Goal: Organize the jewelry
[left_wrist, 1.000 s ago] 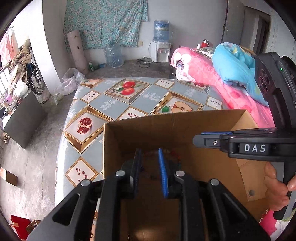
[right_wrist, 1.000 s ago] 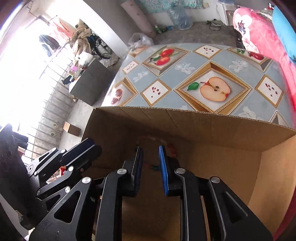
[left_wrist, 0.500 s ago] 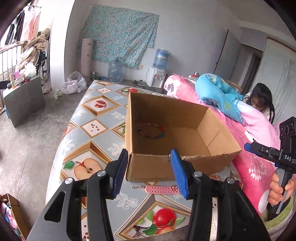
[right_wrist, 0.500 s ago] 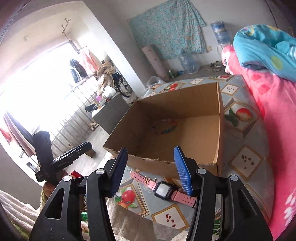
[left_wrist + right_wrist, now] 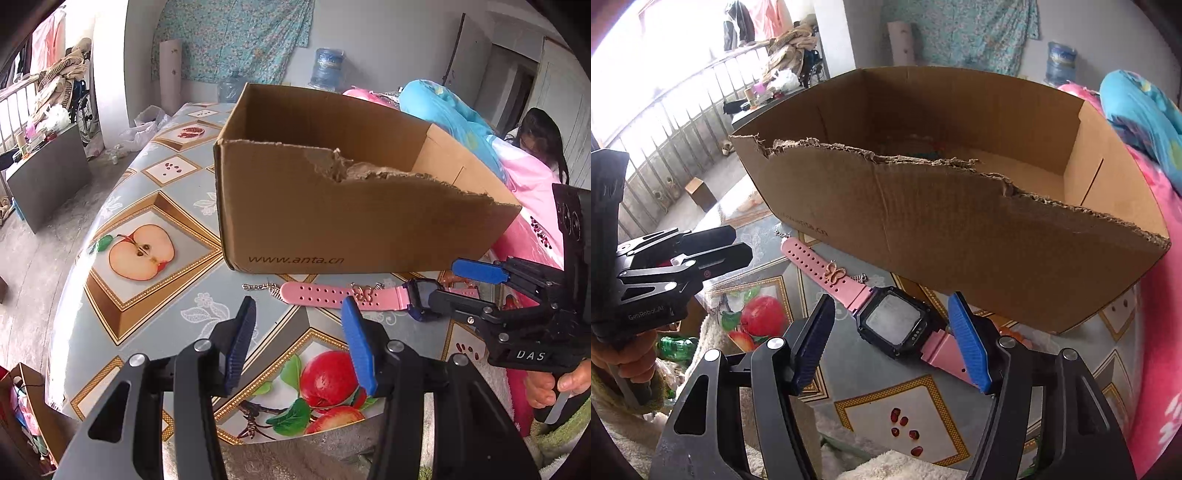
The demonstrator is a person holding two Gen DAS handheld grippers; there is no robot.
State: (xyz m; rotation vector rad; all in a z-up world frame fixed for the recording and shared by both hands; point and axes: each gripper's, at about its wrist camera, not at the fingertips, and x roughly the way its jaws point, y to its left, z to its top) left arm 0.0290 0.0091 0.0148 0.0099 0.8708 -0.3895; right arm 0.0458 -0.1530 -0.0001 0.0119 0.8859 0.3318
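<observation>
- While both tools hang over the near edge of the tabletop (image 5: pixel 162 206), a pink watch (image 5: pixel 894 321) lies flat on the fruit-patterned cloth, just in front of the cardboard box (image 5: pixel 332 221).
- From the left wrist view the watch stretches across at 12 to 2 o'clock of the left hand-held gripper (image 5: pixel 299 343), its pink strap lying beyond the blue pads.
- That left hand-held gripper is spread, with nothing between its pads.
- A small gold butterfly charm (image 5: pixel 835 274) on a thin chain (image 5: pixel 258 286) rests across the pink strap; the chain's end trails off the strap toward 11 o'clock in the left view.
- The right hand-held gripper (image 5: pixel 890 343) has its jaws opening; the watch's black square face sits between the two pads, at 12 o'clock, and whether the blue pad touches the strap I cannot tell.
- In the left wrist view that right tool reaches in from 3 o'clock, its tips at the watch face.
- Inside the box, near the far wall, a beaded bracelet (image 5: pixel 923 147) is partly visible over the torn front edge.
- A pink blanket (image 5: pixel 1160 295) lies at 3 o'clock of the box.
</observation>
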